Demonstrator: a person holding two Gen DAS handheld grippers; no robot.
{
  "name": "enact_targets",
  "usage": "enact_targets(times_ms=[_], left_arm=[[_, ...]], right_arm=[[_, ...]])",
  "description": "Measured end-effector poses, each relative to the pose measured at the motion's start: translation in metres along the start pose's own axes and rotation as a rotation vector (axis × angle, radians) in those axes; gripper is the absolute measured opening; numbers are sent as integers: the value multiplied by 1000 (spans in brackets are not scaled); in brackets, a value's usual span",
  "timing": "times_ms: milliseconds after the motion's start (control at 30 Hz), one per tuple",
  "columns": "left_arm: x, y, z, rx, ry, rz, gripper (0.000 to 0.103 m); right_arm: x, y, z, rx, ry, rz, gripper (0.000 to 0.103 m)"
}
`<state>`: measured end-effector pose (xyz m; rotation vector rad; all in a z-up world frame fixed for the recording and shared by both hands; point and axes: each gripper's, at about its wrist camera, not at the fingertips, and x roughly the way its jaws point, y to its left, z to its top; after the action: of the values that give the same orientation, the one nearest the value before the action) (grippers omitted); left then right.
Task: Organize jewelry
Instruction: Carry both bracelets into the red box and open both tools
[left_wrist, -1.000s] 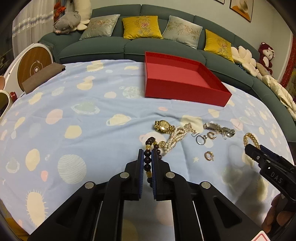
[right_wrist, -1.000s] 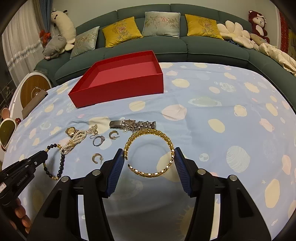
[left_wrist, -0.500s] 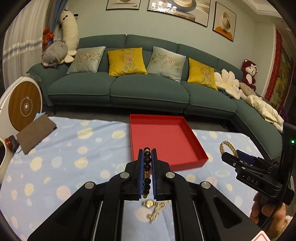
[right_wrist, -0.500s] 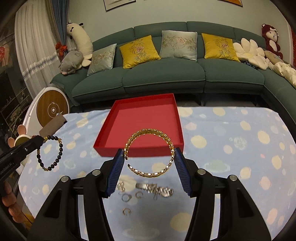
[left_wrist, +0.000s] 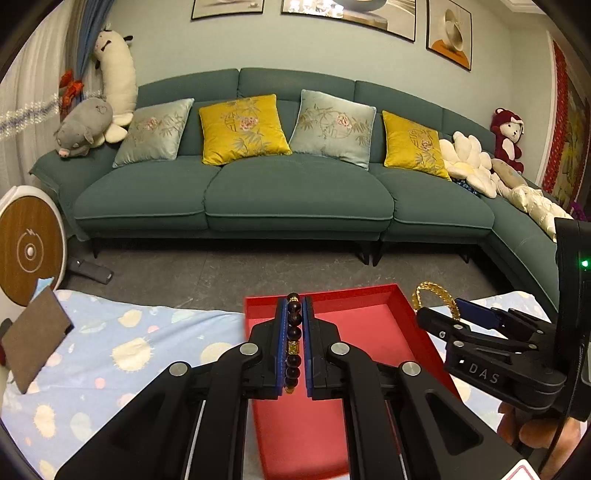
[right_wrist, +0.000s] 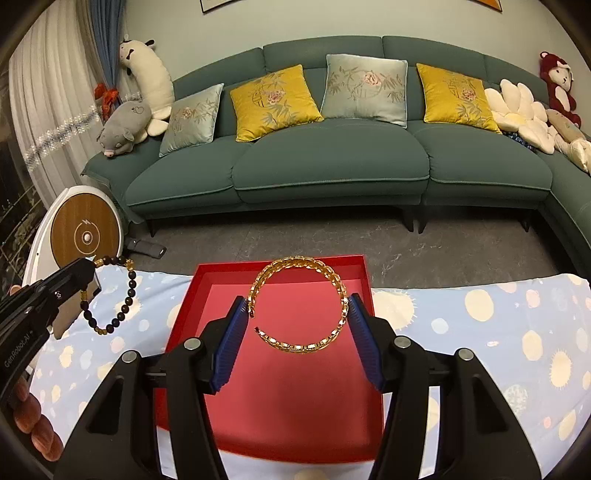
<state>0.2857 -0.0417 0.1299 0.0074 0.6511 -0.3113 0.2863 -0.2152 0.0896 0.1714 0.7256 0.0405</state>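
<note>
My left gripper (left_wrist: 294, 314) is shut on a dark bead bracelet (left_wrist: 293, 334) with gold beads, which stands edge-on between its blue pads above the red tray (left_wrist: 391, 332). In the right wrist view the same bead bracelet (right_wrist: 123, 295) hangs as a loop from the left gripper (right_wrist: 88, 271) over the cloth, left of the tray. My right gripper (right_wrist: 299, 306) is shut on a gold chain bangle (right_wrist: 299, 306), held across its width above the red tray (right_wrist: 284, 406). From the left wrist view the right gripper (left_wrist: 439, 310) shows at the right with the gold bangle (left_wrist: 436, 293) at its tip.
The table wears a blue cloth (right_wrist: 498, 332) with a planet print. A brown pad (left_wrist: 35, 332) lies at its left edge. Beyond the table stand a green sofa (left_wrist: 295, 188) with cushions and a round wooden-faced device (right_wrist: 86, 236). A person's fingers (right_wrist: 33, 417) show at the lower left.
Both grippers have risen and moved forward from the jewelry pile to above the red tray, each carrying its bracelet. The loose pieces on the cloth have dropped out of view.
</note>
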Motion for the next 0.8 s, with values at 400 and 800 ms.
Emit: enact_targets(times_ms=[400,800], left_arm=[[110,11,-16,-58,147,48,5],[107,30,-30,-152,150,85,37]], right_arm=[[89,-22,-6,37,130,-48,54],[82,-35,-23,46,113,-43,70]])
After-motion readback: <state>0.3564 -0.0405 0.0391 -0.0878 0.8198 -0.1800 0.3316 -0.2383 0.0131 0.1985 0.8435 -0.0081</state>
